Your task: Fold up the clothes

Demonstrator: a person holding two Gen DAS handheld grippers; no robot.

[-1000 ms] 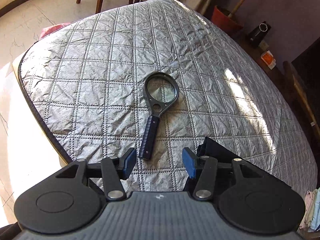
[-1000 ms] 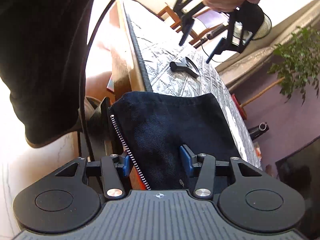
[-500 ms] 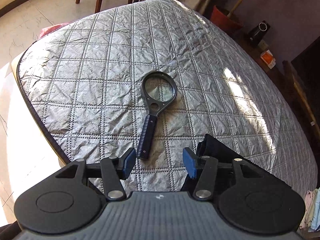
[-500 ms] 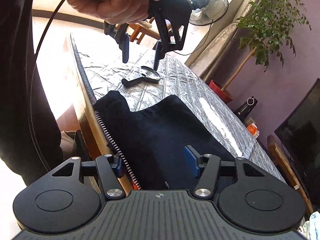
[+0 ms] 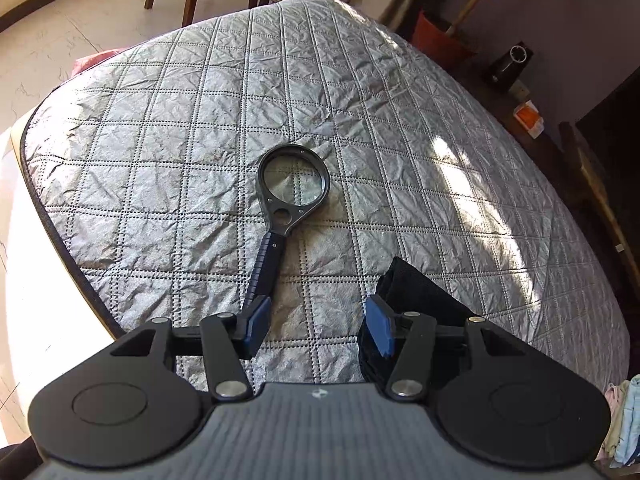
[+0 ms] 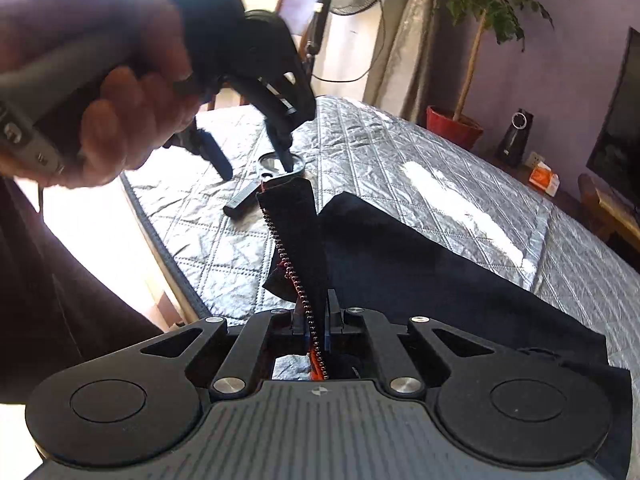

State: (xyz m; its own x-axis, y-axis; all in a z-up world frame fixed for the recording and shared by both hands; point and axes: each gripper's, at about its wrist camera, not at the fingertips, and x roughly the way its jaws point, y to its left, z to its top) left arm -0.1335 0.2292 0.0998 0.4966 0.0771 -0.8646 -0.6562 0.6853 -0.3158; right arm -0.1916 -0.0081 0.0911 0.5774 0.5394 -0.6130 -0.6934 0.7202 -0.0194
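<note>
R hand-held gripper (image 6: 316, 330) clamped on zipper edge (image 6: 298, 280) of dark garment (image 6: 420, 264), lifting it off quilted bench (image 5: 160, 160). L hand-held gripper (image 5: 318, 326) wide, empty; magnifier (image 5: 286, 208) just ahead, garment by its R finger.

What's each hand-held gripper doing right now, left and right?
Left hand-held gripper: open, empty, above the quilted cover.
Right hand-held gripper: closed on the dark garment at its zipper edge.
</note>
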